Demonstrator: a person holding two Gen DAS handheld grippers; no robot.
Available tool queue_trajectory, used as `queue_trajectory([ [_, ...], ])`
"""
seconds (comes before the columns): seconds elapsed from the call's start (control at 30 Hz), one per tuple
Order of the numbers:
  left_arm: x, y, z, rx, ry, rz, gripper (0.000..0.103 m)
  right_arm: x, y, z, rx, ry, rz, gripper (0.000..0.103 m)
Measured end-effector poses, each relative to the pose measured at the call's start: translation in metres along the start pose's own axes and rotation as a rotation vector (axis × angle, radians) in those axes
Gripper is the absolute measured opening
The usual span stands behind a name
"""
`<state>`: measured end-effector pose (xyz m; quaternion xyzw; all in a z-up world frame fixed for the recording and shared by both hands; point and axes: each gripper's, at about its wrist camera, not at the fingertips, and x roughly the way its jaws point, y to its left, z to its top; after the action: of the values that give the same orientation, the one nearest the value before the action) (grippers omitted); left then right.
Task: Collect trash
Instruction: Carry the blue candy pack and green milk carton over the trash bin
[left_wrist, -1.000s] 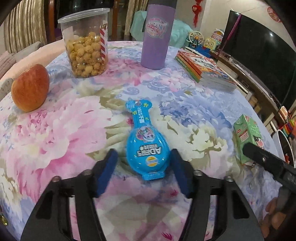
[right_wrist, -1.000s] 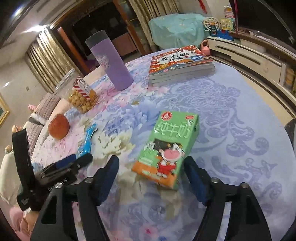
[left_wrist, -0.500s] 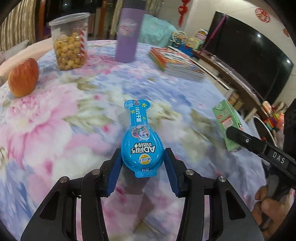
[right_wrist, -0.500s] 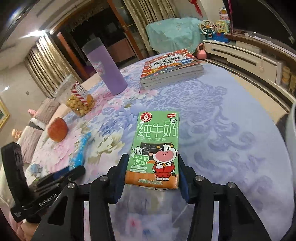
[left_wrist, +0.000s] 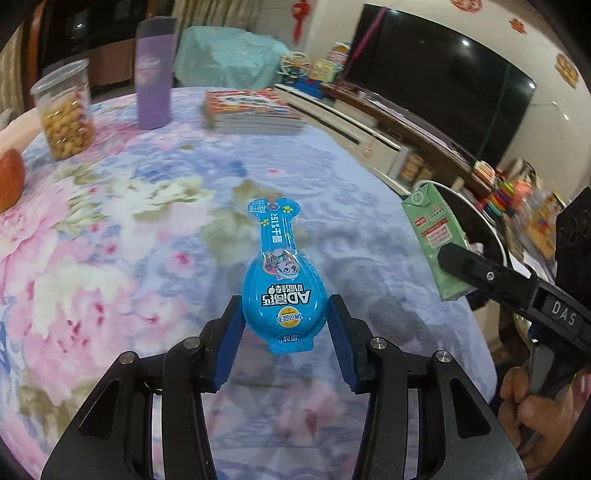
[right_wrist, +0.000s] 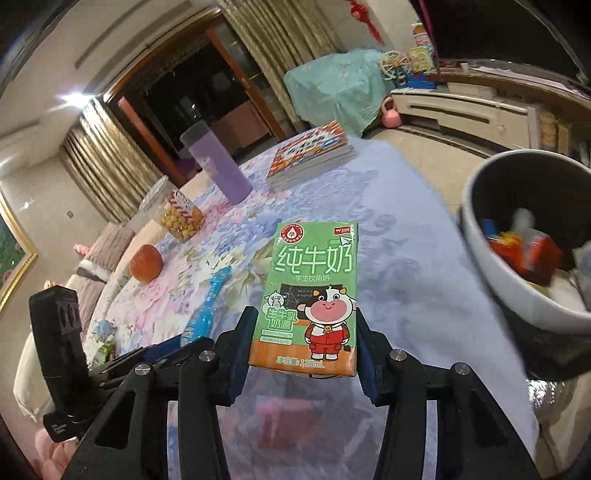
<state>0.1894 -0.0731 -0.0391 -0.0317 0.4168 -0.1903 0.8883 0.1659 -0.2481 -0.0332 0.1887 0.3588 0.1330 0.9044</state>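
My left gripper (left_wrist: 284, 314) is shut on a blue spoon-shaped snack packet (left_wrist: 282, 284), held clear above the flowered tablecloth (left_wrist: 110, 240). In the right wrist view my right gripper (right_wrist: 304, 334) is shut on a green milk carton (right_wrist: 314, 291) with a cartoon cow, also lifted off the table. The carton (left_wrist: 436, 240) and one right finger (left_wrist: 491, 277) show at the right of the left wrist view, near the table's edge. The blue packet (right_wrist: 210, 302) and the left gripper (right_wrist: 147, 360) appear at lower left of the right wrist view.
A grey bin (right_wrist: 517, 295) holding red and white rubbish stands just off the table's right edge. On the table are a purple tumbler (left_wrist: 153, 74), a tub of snack balls (left_wrist: 66, 110), an apple (right_wrist: 146, 263) and stacked books (left_wrist: 255, 112). A TV (left_wrist: 443, 92) stands beyond.
Both grippers closed on their items, the packet and the carton, lifted them off the cloth and carried them rightward toward the table's edge; the bin has come into the right wrist view.
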Motion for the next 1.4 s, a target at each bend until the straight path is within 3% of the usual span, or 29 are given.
queue_trajectory([
  [0.33, 0.003, -0.045, 0.001, 0.076, 0.009, -0.040, 0.045, -0.044, -0.030, -0.002, 0.056, -0.074, -0.020, 0.049],
  [1.4, 0.012, -0.138, 0.021, 0.227, 0.011, -0.144, 0.045, -0.102, -0.102, 0.002, 0.172, -0.178, -0.097, 0.049],
])
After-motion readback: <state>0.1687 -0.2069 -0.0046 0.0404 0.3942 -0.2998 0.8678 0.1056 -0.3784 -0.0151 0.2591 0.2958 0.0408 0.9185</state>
